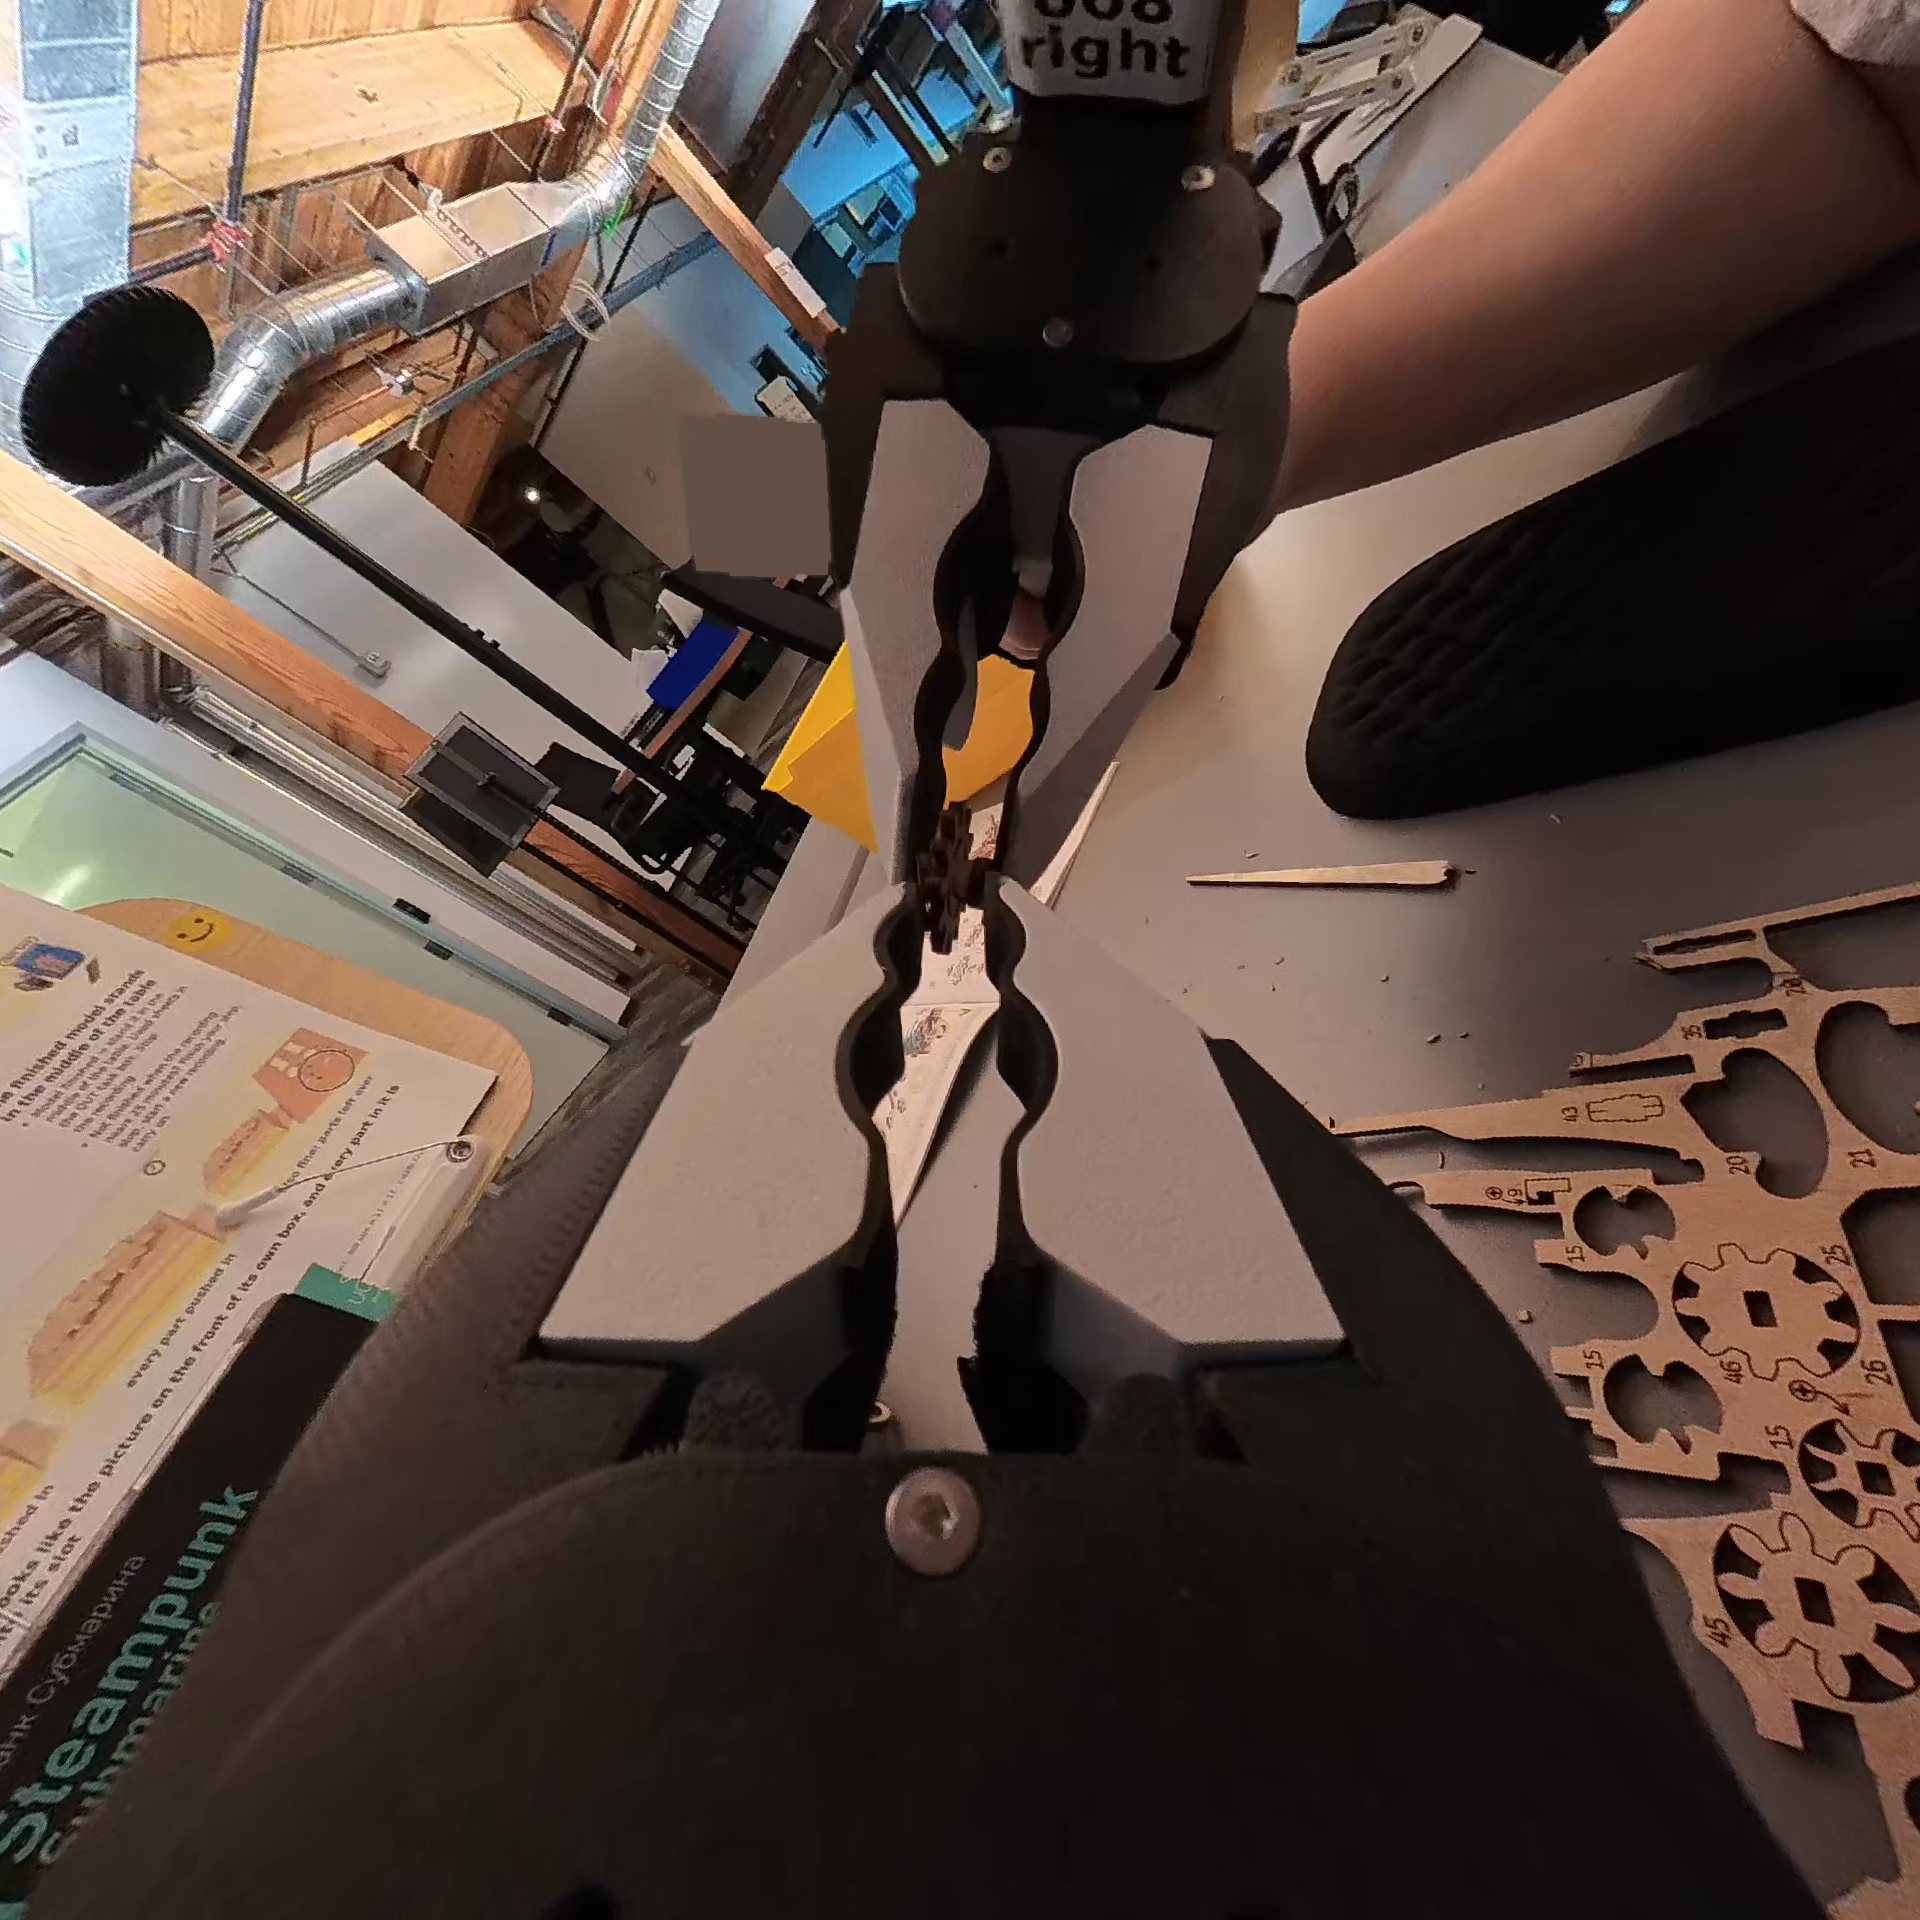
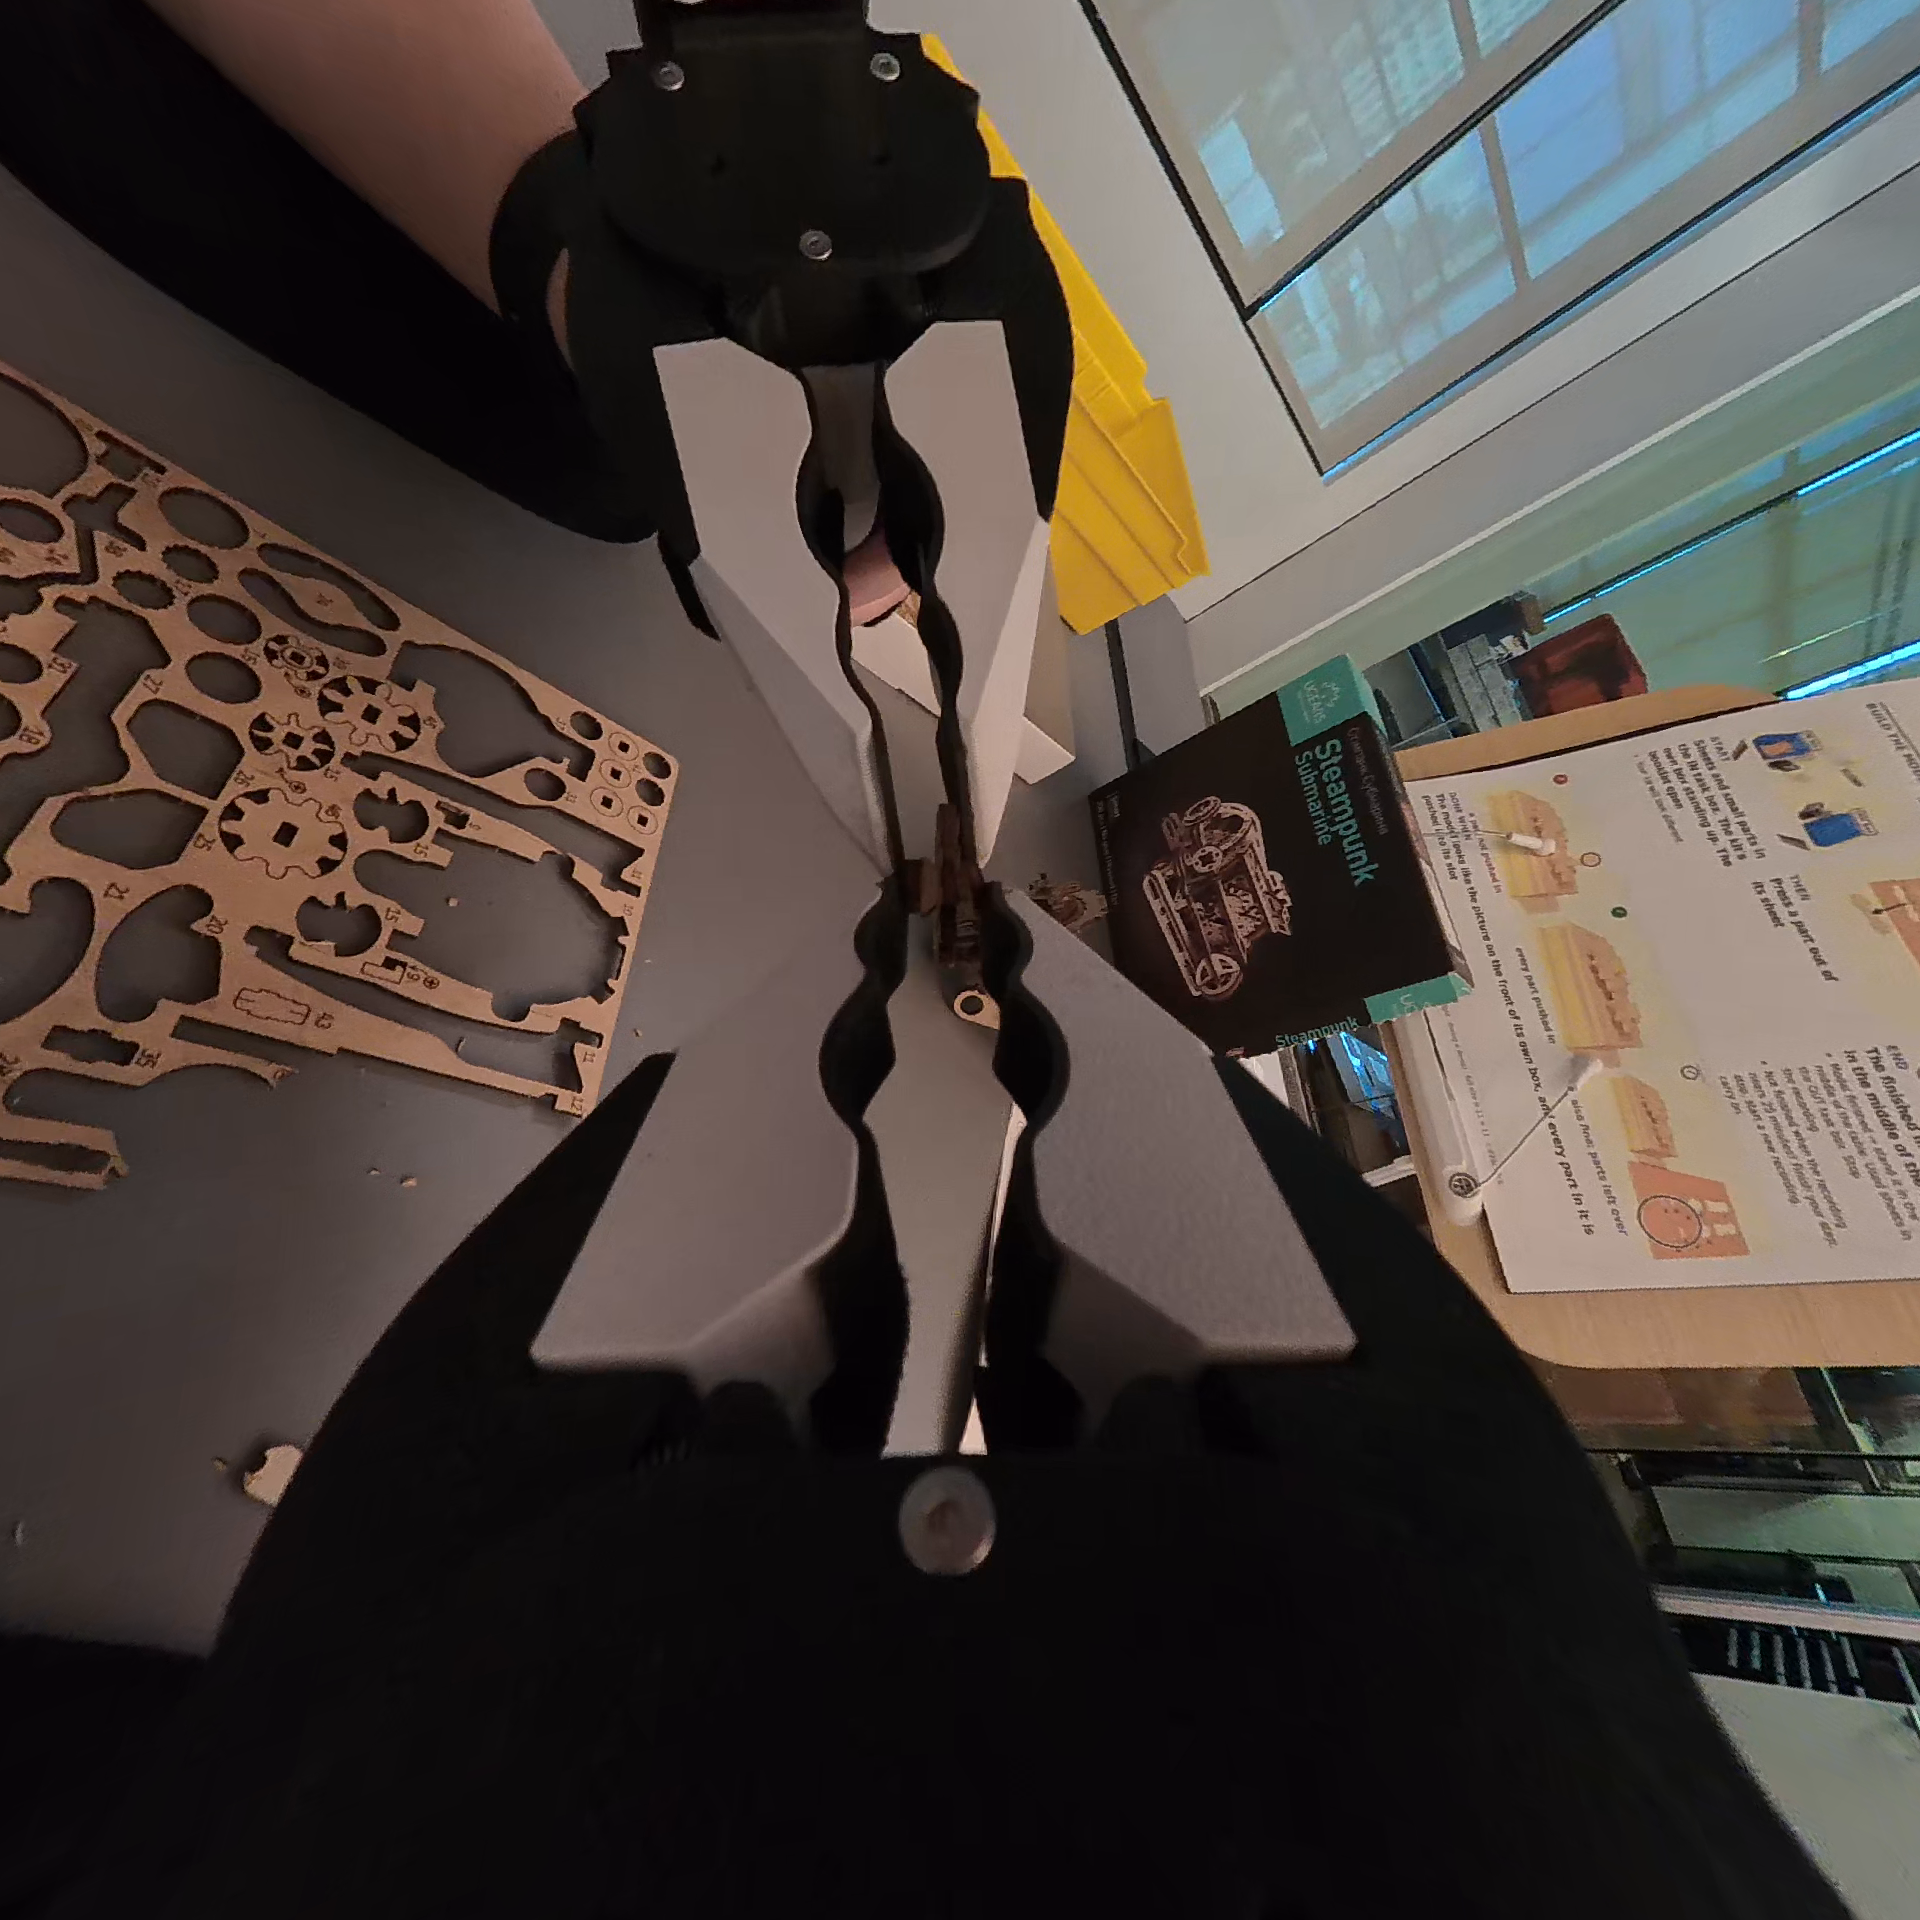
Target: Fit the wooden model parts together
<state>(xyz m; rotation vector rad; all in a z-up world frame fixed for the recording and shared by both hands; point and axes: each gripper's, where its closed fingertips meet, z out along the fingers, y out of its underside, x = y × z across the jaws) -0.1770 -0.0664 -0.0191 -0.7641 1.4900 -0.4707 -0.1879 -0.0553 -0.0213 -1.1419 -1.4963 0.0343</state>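
**Tongs meet tip to tip over the bench**

Left tongs (image 1: 948, 914) and right tongs (image 2: 940, 904) point straight at each other, tips almost touching, both clenched on one small brown wooden gear assembly (image 2: 951, 894) held above the grey bench (image 2: 312, 1247). Nearby lies the punched-out plywood parts sheet (image 2: 312, 810).

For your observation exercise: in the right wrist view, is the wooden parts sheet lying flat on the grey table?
Yes, the wooden parts sheet lies flat on the grey table.
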